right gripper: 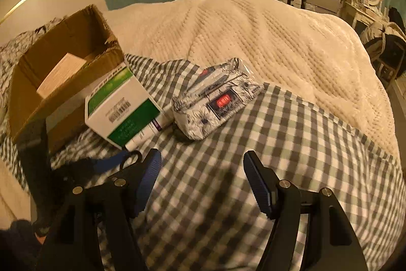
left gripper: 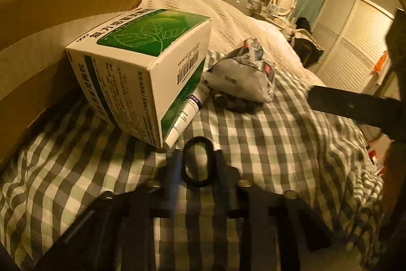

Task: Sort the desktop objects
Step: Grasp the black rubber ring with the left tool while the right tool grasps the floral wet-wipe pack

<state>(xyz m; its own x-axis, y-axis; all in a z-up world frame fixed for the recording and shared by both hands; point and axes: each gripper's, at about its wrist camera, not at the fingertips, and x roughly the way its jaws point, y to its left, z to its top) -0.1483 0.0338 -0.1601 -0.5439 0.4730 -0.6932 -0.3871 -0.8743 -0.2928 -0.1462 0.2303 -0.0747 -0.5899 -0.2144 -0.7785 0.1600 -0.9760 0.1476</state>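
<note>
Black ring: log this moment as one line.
left hand-held gripper: shut on black ring | right hand-held gripper: open, empty, above checked cloth | green-and-white box: beside cardboard box

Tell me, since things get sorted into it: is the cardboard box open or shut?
Open. The right wrist view shows the cardboard box with its flaps up and its inside visible, a pale flat item lying at the bottom.

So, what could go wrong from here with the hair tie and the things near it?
1. The left gripper pinches the black hair tie; the thin ring could slip out, or the checked cloth could get caught with it.
2. The green and white box sits tilted on the white tube; a tug on the cloth might tip it.
</note>
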